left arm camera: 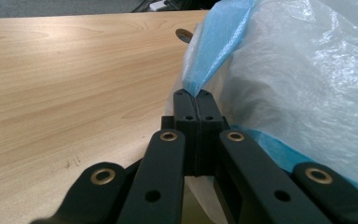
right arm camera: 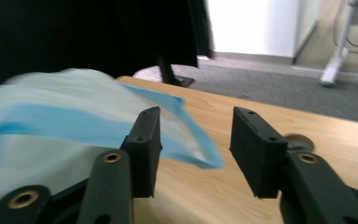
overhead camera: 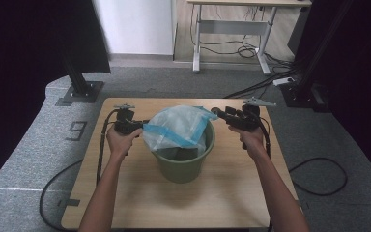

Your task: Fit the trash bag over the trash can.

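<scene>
While the left tongs (left arm camera: 196, 100) stay out of the question of progress by simply pinching the blue hem of the plastic bag (overhead camera: 178, 126), pressed together on it at the near rim, the right tongs (right arm camera: 196, 149) stand spread, with the bag's opposite blue corner lying between the jaws but untouched by either pad. In the high view the translucent bag sits in and over the mouth of the green bucket (overhead camera: 182, 164), which stands near the middle of the wooden surface (overhead camera: 140, 193); the bag's body billows above the rim and its blue band runs slantwise across the front. The left hand (overhead camera: 121, 140) holds its tool just beside the bucket's left rim, the right hand (overhead camera: 251, 137) just beside the right rim. Judged from this state, the lining of the bucket is partly done: the bag is inside and one side is held, yet the hem is not folded down over the rim anywhere that can be seen (the far rim is hidden by the plastic). What appears left is to draw the free side outward and seat the hem around the rim
</scene>
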